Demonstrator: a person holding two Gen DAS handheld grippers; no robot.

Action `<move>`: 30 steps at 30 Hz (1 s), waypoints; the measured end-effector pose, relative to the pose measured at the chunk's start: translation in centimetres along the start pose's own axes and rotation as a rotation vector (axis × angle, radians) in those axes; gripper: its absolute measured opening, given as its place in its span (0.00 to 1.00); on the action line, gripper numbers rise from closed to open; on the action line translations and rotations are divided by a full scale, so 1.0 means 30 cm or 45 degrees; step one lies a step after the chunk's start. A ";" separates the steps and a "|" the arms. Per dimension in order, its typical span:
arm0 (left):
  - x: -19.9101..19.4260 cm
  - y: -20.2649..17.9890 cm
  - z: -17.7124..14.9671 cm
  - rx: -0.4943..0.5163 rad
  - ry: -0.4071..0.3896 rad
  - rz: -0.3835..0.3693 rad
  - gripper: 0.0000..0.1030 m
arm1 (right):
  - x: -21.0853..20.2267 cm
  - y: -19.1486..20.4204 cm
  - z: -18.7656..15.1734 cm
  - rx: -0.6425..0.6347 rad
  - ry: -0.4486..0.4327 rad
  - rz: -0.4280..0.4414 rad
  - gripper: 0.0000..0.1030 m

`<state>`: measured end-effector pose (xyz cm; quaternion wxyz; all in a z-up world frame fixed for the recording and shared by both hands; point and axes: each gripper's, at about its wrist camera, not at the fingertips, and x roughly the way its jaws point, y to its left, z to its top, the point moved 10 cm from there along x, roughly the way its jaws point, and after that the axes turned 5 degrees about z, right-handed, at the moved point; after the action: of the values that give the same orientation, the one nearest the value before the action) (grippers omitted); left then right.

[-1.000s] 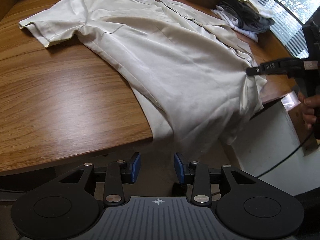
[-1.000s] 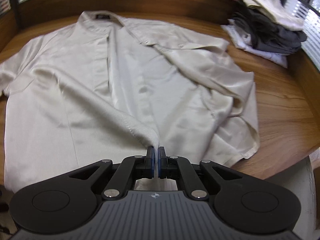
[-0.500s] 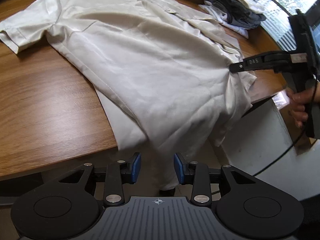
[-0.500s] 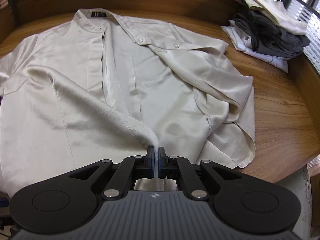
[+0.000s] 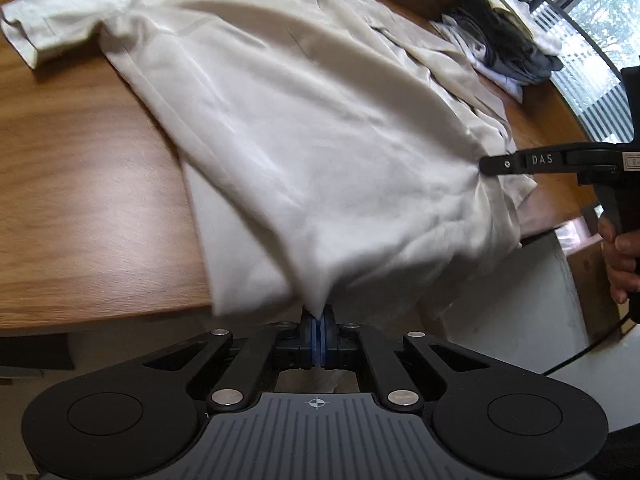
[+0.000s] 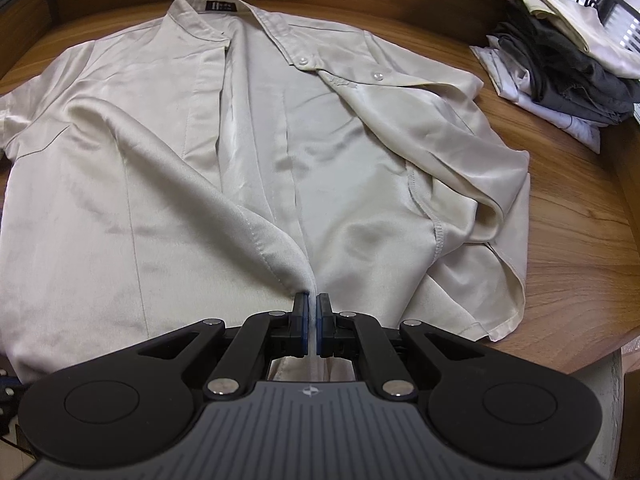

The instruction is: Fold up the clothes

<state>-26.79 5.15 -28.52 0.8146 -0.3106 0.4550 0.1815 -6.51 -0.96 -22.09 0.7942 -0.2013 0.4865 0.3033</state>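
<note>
The left gripper [image 5: 318, 322] is clenched on the shirt [image 5: 320, 128] — its blue pads [image 5: 309, 330] press flat together with a point of the hem drawn down between them, just past the table [image 5: 80, 200] edge. The cloth fans up from that pinch in a taut, slightly blurred sheet.

The right gripper [image 6: 312, 312] also grasps the shirt [image 6: 248, 152]. Its pads [image 6: 303, 320] stand nearly closed, a thin slit between them filled by cloth where the bottom of the left front panel's edge runs in. In the left view the same tool reaches in from the right, its black finger tips [image 5: 490, 164] biting the fabric at the far hem corner, a hand [image 5: 620, 256] on its grip.

The shirt lies face up on the table [image 6: 568, 240], front open, long axis running away from the right camera: collar [image 6: 208, 12] with its dark label at the far end, hem at the near edge and hanging over it. The right front panel, with two white buttons [image 6: 376, 76], is rumpled and folded back on itself toward the right side. One short sleeve [image 5: 36, 28] lies flat on the wood.

A pile of clothes [image 6: 560, 64] — dark grey, white and cream pieces — sits at the table's far right, apart from the shirt.
</note>
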 end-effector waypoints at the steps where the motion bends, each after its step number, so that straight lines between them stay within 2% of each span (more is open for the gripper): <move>1: -0.016 0.007 0.004 0.001 -0.012 0.013 0.04 | -0.001 0.004 0.000 0.001 0.001 0.009 0.04; 9: -0.178 0.106 0.039 0.038 -0.082 0.132 0.03 | -0.031 0.157 -0.012 -0.021 0.011 0.147 0.04; 12: -0.238 0.172 0.046 0.054 -0.081 0.184 0.03 | -0.048 0.236 -0.026 -0.033 0.016 0.203 0.04; 14: -0.257 0.208 0.041 0.073 -0.046 0.202 0.04 | -0.057 0.279 -0.037 -0.042 0.018 0.237 0.04; 17: -0.270 0.255 0.068 0.096 -0.044 0.242 0.12 | -0.068 0.327 -0.051 -0.058 0.016 0.255 0.04; 18: -0.272 0.269 0.083 0.102 -0.053 0.258 0.20 | -0.072 0.339 -0.055 -0.064 0.014 0.255 0.04; 20: -0.277 0.298 0.113 0.115 -0.070 0.290 0.24 | -0.078 0.350 -0.060 -0.065 0.006 0.243 0.04; 22: -0.281 0.326 0.143 0.128 -0.087 0.321 0.35 | -0.081 0.343 -0.062 -0.042 0.001 0.230 0.04; 27: -0.294 0.398 0.219 0.160 -0.129 0.400 0.37 | -0.087 0.297 -0.073 0.025 -0.010 0.185 0.04; 30: -0.245 0.434 0.302 0.181 -0.138 0.441 0.38 | -0.091 0.275 -0.087 0.055 -0.006 0.168 0.04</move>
<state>-32.46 20.78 -23.13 0.8144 -0.1590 0.4689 0.3027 -14.74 2.73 -21.03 0.7777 -0.1509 0.5033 0.3451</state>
